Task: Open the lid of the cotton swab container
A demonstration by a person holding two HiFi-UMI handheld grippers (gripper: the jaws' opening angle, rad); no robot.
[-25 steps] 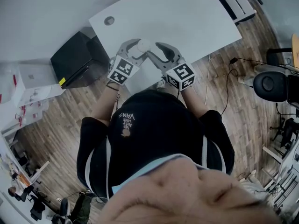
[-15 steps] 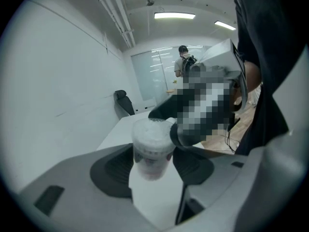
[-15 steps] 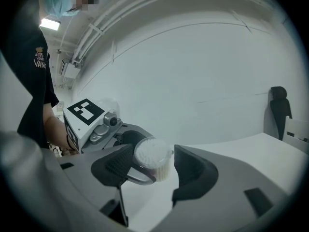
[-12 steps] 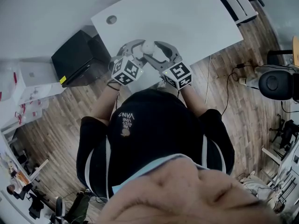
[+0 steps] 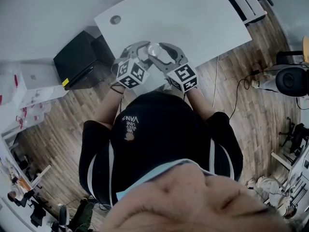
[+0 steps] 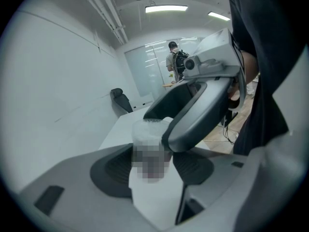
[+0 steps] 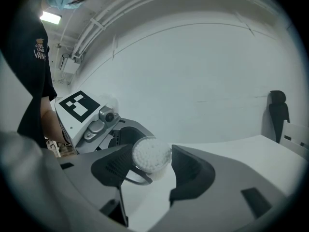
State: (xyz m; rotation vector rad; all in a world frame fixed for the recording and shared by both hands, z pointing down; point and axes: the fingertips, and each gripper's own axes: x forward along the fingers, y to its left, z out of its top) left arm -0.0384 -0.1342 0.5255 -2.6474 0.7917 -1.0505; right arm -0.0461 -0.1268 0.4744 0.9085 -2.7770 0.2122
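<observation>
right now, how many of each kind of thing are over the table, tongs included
tongs: 2, left tongs and right tongs
container: 1, the swabs in it not counted
total: 3

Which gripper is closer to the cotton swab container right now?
Left. The left gripper is shut on the cotton swab container; the right gripper has just been opening, with its jaws apart around the container's swab end and not clamping it.
</observation>
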